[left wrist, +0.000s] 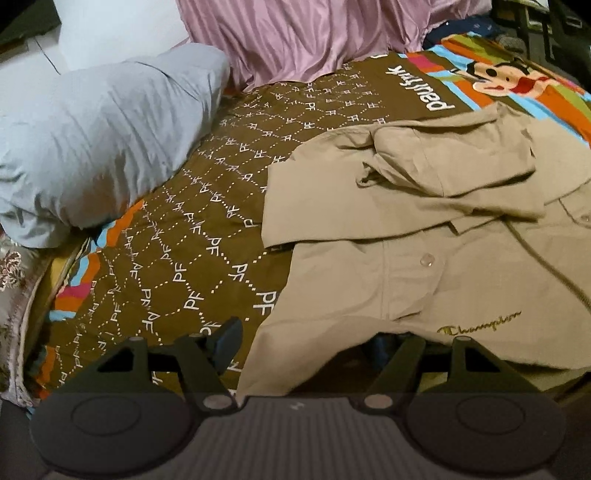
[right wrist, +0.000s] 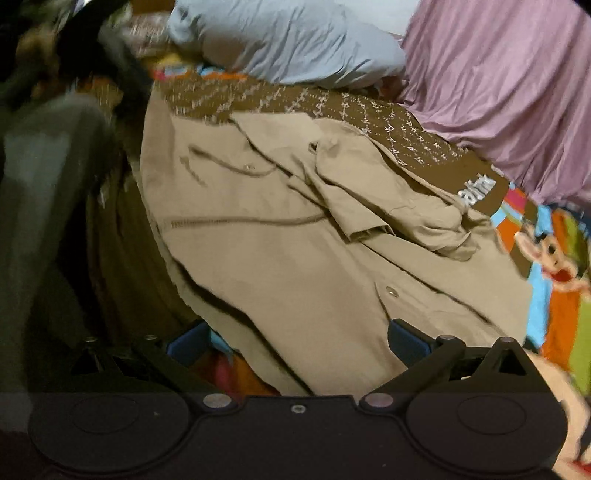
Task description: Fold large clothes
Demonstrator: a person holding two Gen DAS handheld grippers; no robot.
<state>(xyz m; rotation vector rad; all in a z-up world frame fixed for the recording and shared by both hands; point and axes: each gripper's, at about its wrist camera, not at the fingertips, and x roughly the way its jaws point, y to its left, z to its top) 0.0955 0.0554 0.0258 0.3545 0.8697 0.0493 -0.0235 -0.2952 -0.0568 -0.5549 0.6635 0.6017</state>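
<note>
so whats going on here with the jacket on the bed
A person with a handheld gripper in each hand is folding a tan Champion jacket spread on a bed with a brown patterned bedspread. One sleeve is already folded across the chest. Both the left gripper and the right gripper are open at the jacket's near edge, with cloth lying between their fingers, neither closed on it yet. A grey pillow and a pink sheet lie beyond.

Left tongs, right tongs: black linkage arms, blue pads, silver pivot screws, round housings.
</note>
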